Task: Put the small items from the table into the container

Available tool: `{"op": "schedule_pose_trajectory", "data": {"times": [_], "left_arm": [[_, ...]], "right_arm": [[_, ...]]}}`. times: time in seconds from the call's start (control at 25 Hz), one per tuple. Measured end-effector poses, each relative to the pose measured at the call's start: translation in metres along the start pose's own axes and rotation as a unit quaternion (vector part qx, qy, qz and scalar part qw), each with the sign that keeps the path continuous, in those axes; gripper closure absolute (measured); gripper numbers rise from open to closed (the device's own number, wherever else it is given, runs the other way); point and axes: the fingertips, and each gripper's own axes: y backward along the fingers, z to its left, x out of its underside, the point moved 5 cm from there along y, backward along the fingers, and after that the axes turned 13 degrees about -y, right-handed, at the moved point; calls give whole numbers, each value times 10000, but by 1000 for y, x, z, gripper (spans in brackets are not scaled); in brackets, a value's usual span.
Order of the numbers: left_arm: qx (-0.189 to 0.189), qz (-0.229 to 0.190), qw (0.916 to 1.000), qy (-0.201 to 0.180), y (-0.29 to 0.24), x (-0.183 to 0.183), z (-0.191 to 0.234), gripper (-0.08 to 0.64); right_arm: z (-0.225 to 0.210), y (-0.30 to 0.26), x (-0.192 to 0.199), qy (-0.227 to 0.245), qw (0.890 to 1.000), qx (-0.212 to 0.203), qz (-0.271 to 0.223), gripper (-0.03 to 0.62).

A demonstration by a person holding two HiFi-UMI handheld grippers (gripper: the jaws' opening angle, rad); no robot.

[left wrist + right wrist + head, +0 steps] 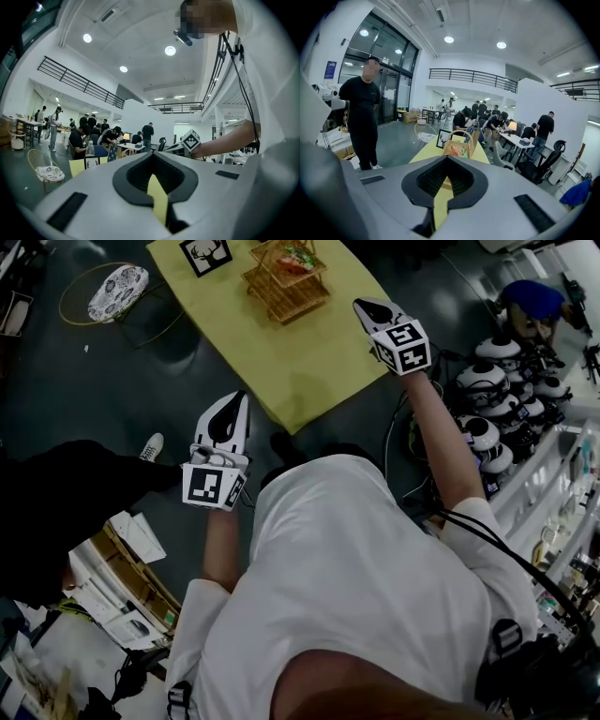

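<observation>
A wicker basket (pixel 286 277) with a handle stands at the far end of the yellow table (pixel 300 362), with colourful items inside it. The right gripper view shows the basket (pixel 458 149) straight ahead on the table (pixel 426 154). My right gripper (pixel 367 306) hovers over the table's right edge, near the basket, shut with nothing between its pads (pixel 443 180). My left gripper (pixel 236 399) is off the table's near left edge. It is shut and empty, and it points level across the room (pixel 154 180).
A framed deer picture (pixel 205 254) stands left of the basket. A round chair with a patterned cushion (pixel 117 292) is left of the table. A person in black (pixel 56 493) stands close on my left. White devices (pixel 492 409) and cables crowd the floor to the right.
</observation>
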Motion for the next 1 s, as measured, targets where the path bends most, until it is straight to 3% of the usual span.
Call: {"op": "schedule_pose_trajectory", "data": {"times": [0.4,1.0], "left_arm": [[-127,184,9997,-121,-4,-10,-51,552],[-519,102,9979,-367,27,-63,-169,552]], "right_arm": [[10,51,25,-317,9978,-497,-313,575],[20,205,65,-367,9928,-956,-621,575]]}}
